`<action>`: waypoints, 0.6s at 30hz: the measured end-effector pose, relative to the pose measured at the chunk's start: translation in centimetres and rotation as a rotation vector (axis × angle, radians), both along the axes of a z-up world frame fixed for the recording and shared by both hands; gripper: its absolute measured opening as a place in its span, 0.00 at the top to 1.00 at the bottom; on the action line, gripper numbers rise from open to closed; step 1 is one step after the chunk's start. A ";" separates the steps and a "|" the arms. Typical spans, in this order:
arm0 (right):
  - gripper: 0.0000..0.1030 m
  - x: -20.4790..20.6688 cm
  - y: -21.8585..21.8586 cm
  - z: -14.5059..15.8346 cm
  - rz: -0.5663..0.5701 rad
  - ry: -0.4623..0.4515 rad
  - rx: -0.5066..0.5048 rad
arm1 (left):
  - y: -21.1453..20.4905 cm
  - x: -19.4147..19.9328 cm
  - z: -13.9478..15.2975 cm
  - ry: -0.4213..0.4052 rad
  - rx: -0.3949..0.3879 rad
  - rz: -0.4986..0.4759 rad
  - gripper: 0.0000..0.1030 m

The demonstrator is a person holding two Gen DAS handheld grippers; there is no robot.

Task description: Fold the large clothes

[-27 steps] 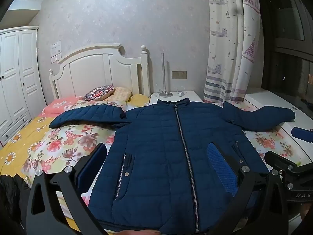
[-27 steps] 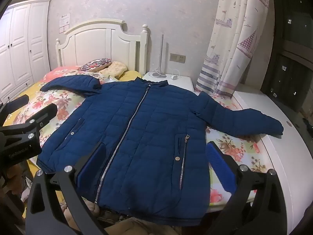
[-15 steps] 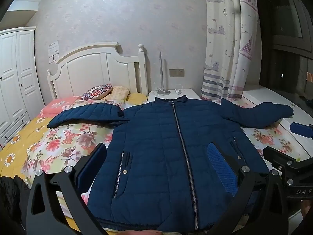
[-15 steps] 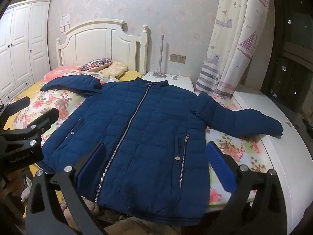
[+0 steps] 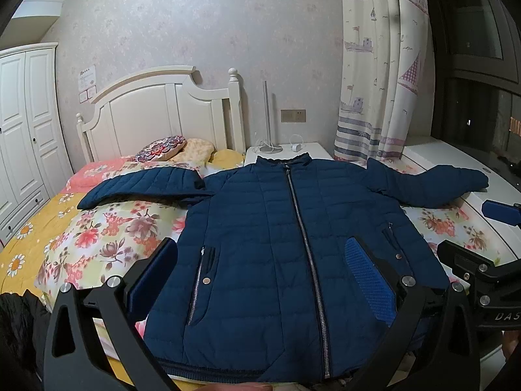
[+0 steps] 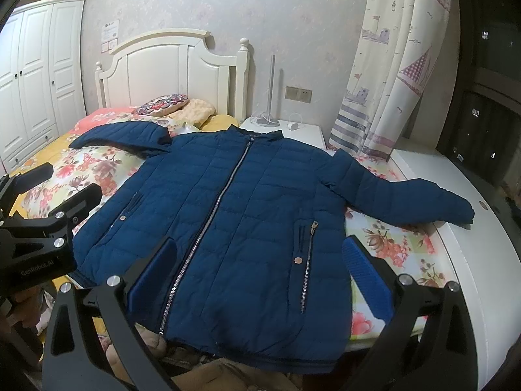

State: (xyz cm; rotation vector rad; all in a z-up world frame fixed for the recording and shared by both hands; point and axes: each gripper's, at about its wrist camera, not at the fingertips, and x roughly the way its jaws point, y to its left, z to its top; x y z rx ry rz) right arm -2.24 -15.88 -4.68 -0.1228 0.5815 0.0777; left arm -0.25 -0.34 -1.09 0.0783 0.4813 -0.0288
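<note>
1. Jacket (image 5: 286,244): one, navy, zipped, flat on bed (image 5: 97,238), sleeves out.
2. Right view only: tan garment (image 6: 228,374) under hem.
3. Left hand-held gripper (image 5: 263,280), right hand-held gripper (image 6: 260,277): two, both spread, empty.

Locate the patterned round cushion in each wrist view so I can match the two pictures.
Left wrist view: the cushion lies left of centre at the head of the bed, just below the white headboard, behind the jacket's outstretched sleeve.
Right wrist view: the cushion sits upper left, again under the headboard, above the same sleeve of the jacket.
Shared landmark: the jacket's silver zip.
</note>
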 end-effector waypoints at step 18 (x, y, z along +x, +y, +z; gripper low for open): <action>0.02 -0.1 0.0 -0.1 0.004 0.005 0.003 | 0.3 -0.3 -0.4 0.002 0.003 -0.001 0.04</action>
